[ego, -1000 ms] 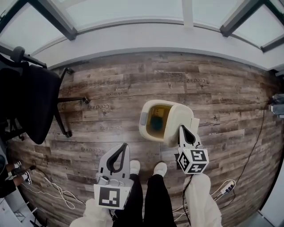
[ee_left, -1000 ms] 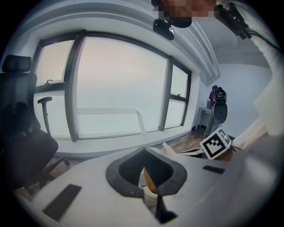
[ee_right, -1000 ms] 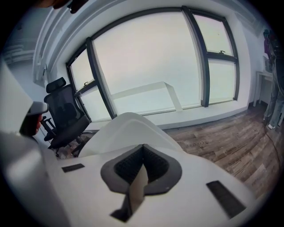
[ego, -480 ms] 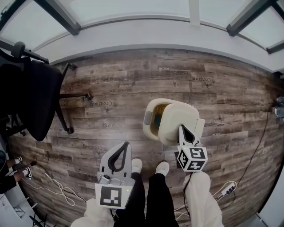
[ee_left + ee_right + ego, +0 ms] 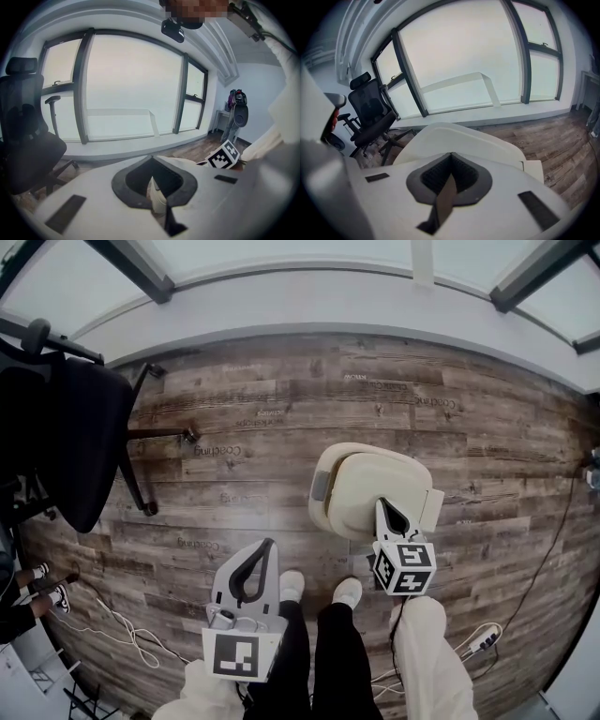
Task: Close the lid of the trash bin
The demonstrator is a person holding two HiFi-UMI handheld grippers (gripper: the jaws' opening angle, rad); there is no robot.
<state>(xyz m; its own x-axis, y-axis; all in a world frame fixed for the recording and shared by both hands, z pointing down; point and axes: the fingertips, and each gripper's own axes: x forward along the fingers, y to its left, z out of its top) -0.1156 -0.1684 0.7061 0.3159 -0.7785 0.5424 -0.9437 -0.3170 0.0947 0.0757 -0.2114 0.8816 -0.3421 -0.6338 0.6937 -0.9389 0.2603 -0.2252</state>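
Note:
A cream trash bin [image 5: 323, 486] stands on the wooden floor just ahead of the person's feet, and its lid [image 5: 370, 488] lies down flat over the opening. My right gripper [image 5: 382, 505] is shut, its tip resting on the near right part of the lid [image 5: 454, 138]. In the right gripper view the jaws meet in a point just over the lid's cream surface. My left gripper [image 5: 264, 547] is shut too and hangs over bare floor, left of the bin and apart from it. The bin's inside is hidden.
A black office chair [image 5: 66, 442] stands at the left, its legs [image 5: 141, 474] reaching toward the floor's middle. Cables [image 5: 122, 638] lie on the floor at the lower left, and a power strip [image 5: 478, 638] with a cord at the lower right. A window wall [image 5: 309, 287] runs along the far side.
The bin's lid has swung down from half-raised to flat over the opening, with my right gripper following it. The yellow inside seen a second ago is now covered. The left gripper held still.

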